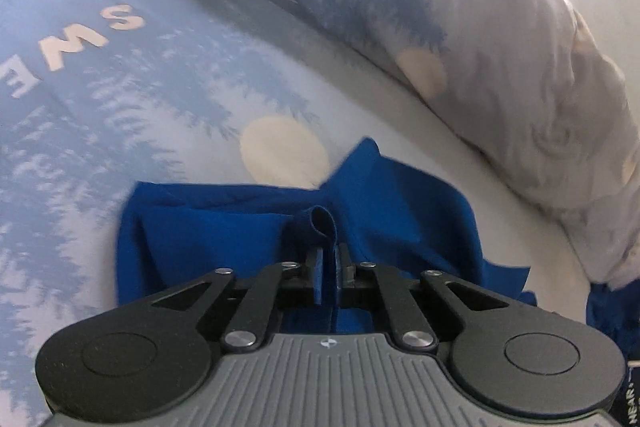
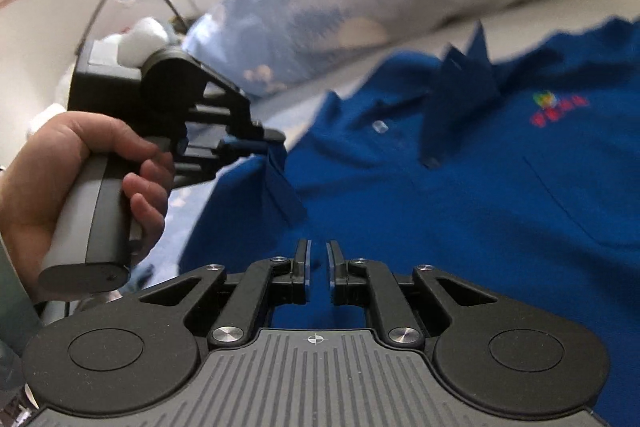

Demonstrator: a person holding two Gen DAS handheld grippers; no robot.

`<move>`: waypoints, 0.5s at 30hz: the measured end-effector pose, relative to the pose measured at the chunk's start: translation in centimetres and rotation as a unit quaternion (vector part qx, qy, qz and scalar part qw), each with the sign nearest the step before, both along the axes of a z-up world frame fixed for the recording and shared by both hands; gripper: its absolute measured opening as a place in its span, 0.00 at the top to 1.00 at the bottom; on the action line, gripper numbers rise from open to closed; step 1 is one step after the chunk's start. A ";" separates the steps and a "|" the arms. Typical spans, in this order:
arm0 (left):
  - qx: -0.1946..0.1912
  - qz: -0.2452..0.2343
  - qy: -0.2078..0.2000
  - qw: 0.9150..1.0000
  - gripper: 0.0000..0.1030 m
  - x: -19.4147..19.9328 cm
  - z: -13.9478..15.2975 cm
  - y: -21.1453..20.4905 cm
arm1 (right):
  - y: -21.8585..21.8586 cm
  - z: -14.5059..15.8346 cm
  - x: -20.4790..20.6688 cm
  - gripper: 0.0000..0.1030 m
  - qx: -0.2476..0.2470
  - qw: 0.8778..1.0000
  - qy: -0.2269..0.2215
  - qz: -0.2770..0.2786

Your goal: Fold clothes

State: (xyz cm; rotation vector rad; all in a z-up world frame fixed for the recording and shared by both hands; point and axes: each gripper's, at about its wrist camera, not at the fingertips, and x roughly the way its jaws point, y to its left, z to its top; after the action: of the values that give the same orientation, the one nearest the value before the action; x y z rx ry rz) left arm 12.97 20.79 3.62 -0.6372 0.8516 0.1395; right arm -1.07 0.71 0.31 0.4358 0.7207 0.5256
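A home bedroom: a bed [image 1: 400, 131] with a blue printed sheet [image 1: 120, 87], a matching rumpled duvet [image 1: 460, 7] heaped along its far side.

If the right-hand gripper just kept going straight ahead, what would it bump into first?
Most likely the blue polo shirt: the right gripper, fingers slightly apart and holding nothing, points at its chest fabric just ahead. Depth is hard to judge.

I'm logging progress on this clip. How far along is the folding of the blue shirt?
Barely started. Done: the blue polo shirt is laid front-up on the bed sheet, collar and chest logo showing, with no fold visible. In hand: the left claw is shut on a pinch of sleeve fabric; the right claw is open over the body, holding nothing. Left: every fold.
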 end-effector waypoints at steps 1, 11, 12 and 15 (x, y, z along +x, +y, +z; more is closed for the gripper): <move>0.004 -0.006 -0.003 1.000 0.77 0.1 -0.2 -0.3 | -0.2 -0.2 0.0 0.89 0.001 1.000 0.004 -0.005; 0.072 -0.002 -0.086 0.994 0.12 -3.0 5.6 -0.7 | -3.4 4.5 -1.2 0.65 0.029 0.998 -0.042 -0.045; 0.082 -0.003 -0.100 0.992 0.11 -3.6 6.7 -0.9 | -4.6 5.5 -1.2 0.62 0.034 0.996 -0.051 -0.061; 0.130 -0.011 -0.136 0.982 0.04 -5.3 10.2 -2.7 | -9.4 9.0 -1.2 0.51 0.056 0.989 -0.070 -0.114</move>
State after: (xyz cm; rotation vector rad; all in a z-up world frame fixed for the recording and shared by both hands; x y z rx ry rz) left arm 7.64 18.13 13.79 -0.3905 0.5646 0.1374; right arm -2.30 -8.66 9.32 0.5727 0.5006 0.3775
